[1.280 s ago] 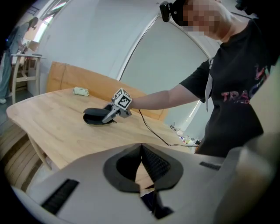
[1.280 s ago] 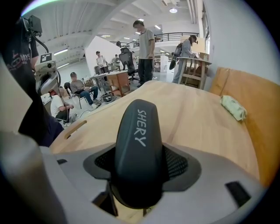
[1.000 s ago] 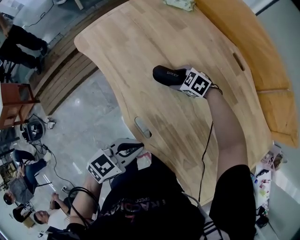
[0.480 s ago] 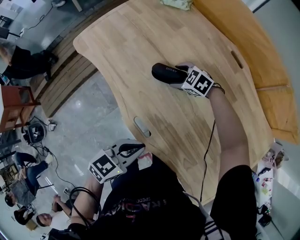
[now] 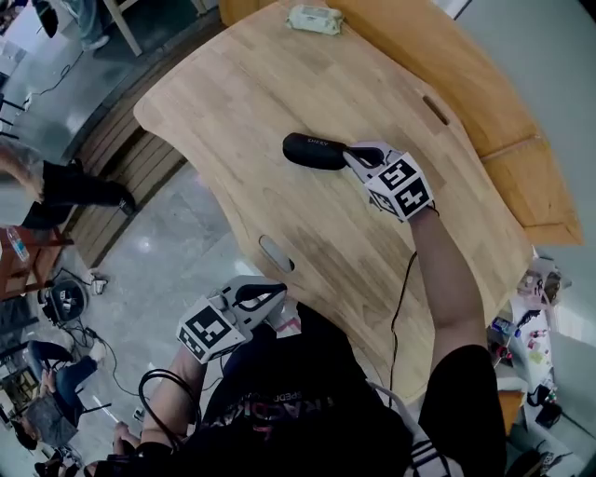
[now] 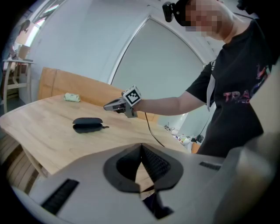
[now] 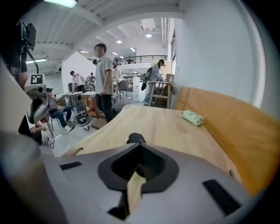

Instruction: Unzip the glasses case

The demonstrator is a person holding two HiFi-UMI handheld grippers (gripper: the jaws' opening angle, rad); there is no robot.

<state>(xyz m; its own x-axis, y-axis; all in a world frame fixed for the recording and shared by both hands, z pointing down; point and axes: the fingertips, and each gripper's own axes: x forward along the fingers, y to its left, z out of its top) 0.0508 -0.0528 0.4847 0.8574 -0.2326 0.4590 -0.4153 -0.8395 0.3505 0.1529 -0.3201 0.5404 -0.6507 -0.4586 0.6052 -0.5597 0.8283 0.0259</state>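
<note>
The black glasses case (image 5: pixel 314 150) lies on the wooden table (image 5: pixel 279 84); in the left gripper view the case (image 6: pixel 88 124) shows a dark seam along its side and a small pull sticking out to the right. My right gripper (image 5: pixel 354 156) hangs just above the case's right end, apart from it, shut with nothing between its fingers (image 7: pixel 140 162). Only the case's top (image 7: pixel 136 138) peeks over its jaws. My left gripper (image 5: pixel 277 294) stays shut and empty near my body, off the table's near edge (image 6: pixel 141 152).
A pale green packet (image 5: pixel 315 19) lies at the table's far end near the wooden back panel (image 5: pixel 484 102). A slot (image 5: pixel 277 252) is cut near the table's front edge. A cable (image 5: pixel 402 298) runs along my right arm. People (image 7: pixel 104 83) and chairs stand beyond the table.
My right gripper has lifted off the case and drawn back a little to the right. The case has stayed on the table. The left gripper has kept its place.
</note>
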